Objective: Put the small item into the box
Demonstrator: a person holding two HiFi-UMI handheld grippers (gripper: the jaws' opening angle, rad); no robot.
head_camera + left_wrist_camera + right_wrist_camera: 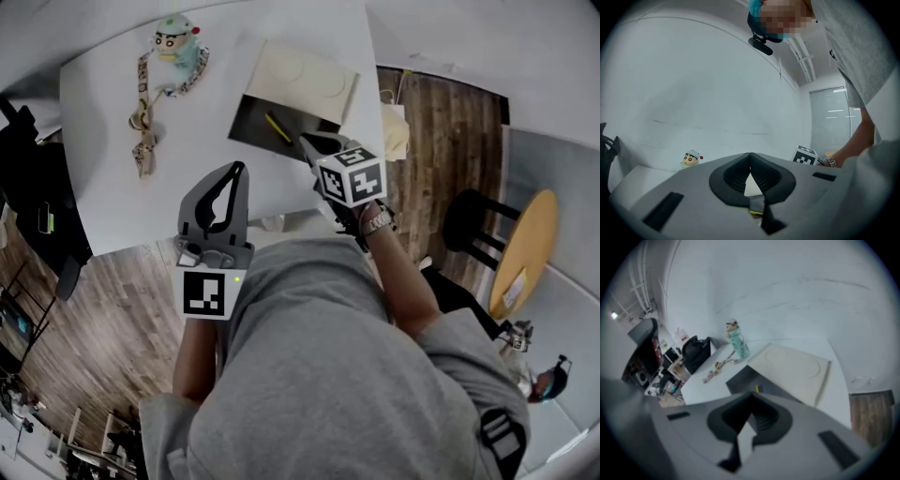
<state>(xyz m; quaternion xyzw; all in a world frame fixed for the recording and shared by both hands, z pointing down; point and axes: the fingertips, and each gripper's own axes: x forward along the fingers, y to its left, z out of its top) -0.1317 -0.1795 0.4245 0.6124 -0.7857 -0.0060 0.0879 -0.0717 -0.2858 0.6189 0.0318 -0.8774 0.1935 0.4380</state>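
Grey jaws of left gripper (750, 155) & right gripper (751, 395) pressed together, empty; yellow item (277, 127) in box (249, 124).

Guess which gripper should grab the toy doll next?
Left, probably. The left gripper is on the toy doll's side of the table. The right gripper is farther away, over by the box. Both are shut and empty.

Even bright indoor light — fisheye bending at edges, right gripper view blurred.
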